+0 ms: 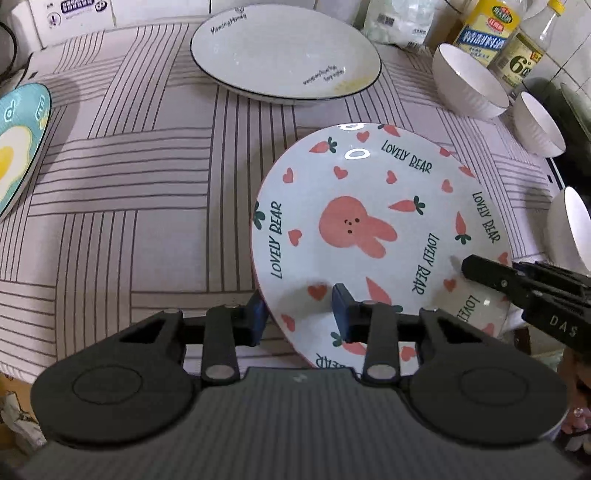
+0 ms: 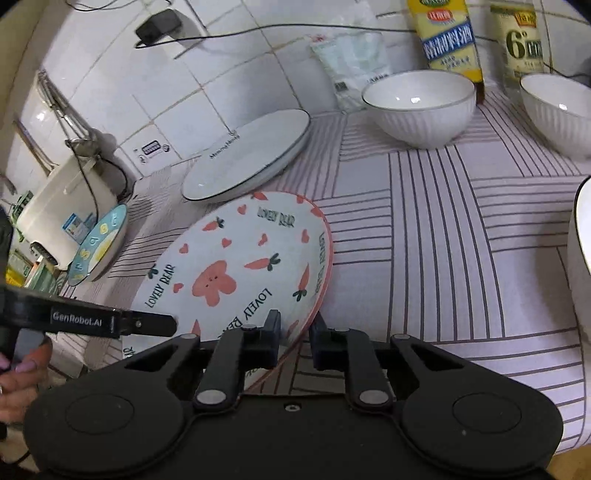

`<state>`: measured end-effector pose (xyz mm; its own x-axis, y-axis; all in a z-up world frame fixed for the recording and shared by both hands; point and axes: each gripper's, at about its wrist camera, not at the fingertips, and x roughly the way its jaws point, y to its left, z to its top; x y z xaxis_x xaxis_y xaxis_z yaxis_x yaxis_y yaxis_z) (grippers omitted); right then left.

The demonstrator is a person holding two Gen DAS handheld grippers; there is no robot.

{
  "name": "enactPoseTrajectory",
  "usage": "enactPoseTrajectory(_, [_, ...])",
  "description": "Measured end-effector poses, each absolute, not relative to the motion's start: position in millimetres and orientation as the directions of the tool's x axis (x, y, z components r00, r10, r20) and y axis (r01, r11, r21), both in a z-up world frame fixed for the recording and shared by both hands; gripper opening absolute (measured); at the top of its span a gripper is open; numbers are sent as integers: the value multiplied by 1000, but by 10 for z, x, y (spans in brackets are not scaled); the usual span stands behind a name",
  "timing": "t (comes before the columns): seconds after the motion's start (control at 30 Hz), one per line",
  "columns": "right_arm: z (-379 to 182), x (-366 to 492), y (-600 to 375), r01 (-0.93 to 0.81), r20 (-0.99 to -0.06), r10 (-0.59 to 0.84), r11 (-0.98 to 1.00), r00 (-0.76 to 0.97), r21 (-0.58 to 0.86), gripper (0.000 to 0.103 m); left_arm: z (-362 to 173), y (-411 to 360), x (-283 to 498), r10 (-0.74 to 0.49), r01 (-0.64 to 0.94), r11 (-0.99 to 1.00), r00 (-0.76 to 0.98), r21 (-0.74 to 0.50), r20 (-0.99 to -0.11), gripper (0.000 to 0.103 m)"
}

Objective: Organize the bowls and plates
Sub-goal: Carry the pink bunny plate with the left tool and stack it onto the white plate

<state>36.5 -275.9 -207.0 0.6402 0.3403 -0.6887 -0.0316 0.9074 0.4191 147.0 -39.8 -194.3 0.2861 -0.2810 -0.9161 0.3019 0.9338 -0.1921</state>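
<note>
A white plate with a pink rabbit, carrots and "LOVELY BEAR" lettering [image 1: 369, 229] is tilted above the striped tablecloth; it also shows in the right wrist view [image 2: 229, 273]. My left gripper [image 1: 299, 314] straddles its near left rim, one finger under and one over, with a gap showing. My right gripper [image 2: 295, 341] straddles its right rim and looks closed on it. A white plate with a dark rim [image 1: 284, 51] lies at the back. A blue egg plate [image 1: 18, 147] lies at the left. White ribbed bowls [image 1: 469, 81] [image 1: 539, 122] stand at the right.
Oil and vinegar bottles [image 1: 484, 29] and a white packet [image 1: 399, 22] stand at the back by the tiled wall. A third bowl [image 1: 570, 225] sits at the right edge. A rice cooker [image 2: 62, 206] stands far left. The table's front edge is near me.
</note>
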Motion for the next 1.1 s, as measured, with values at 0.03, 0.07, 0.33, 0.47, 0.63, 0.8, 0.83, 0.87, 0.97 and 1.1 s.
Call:
enactPoseTrajectory(0.03, [-2054, 364, -2743, -40, -693, 339, 911, 636, 410, 21, -1916, -390, 1459, -276, 304, 935, 289, -185, -917, 36])
enactPoseTrajectory(0.07, [-2039, 365, -2711, -52, -700, 335, 918, 631, 392, 21, -1893, -377, 1432, -273, 306, 935, 296, -180, -915, 36])
enactPoseTrajectory(0.33, [-1827, 357, -2606, -92, -683, 349, 919, 642, 383, 22, -1571, -258, 1381, -254, 291, 944, 335, -157, -908, 37])
enactPoseTrajectory(0.47, [-1714, 404, -2552, -145, -674, 381, 913, 632, 380, 23, -1439, -171, 1448, -249, 274, 949, 345, -157, -905, 37])
enactPoseTrajectory(0.63, [-1589, 543, -2499, -172, -655, 397, 908, 643, 382, 23, -1276, -96, 1570, -246, 277, 950, 384, -143, -890, 37])
enactPoseTrajectory(0.8, [-1479, 787, -2484, -193, -631, 408, 904, 660, 382, 23, -1130, -75, 1898, -249, 286, 948, 403, -138, -880, 37])
enactPoseTrajectory(0.83, [-1468, 853, -2494, -194, -625, 412, 901, 663, 387, 23, -1108, -73, 1990, -251, 289, 947, 407, -137, -878, 37])
enactPoseTrajectory(0.87, [-1458, 924, -2504, -197, -617, 416, 899, 668, 392, 23, -1086, -81, 2083, -250, 295, 946, 411, -132, -877, 37])
enactPoseTrajectory(0.97, [-1448, 1170, -2528, -202, -603, 414, 899, 682, 389, 23, -1072, -119, 2334, -247, 314, 943, 439, -110, -864, 37])
enactPoseTrajectory(1.1, [-1524, 1568, -2588, -210, -596, 426, 893, 680, 397, 23, -1201, -106, 2692, -247, 252, 956, 425, -149, -871, 37])
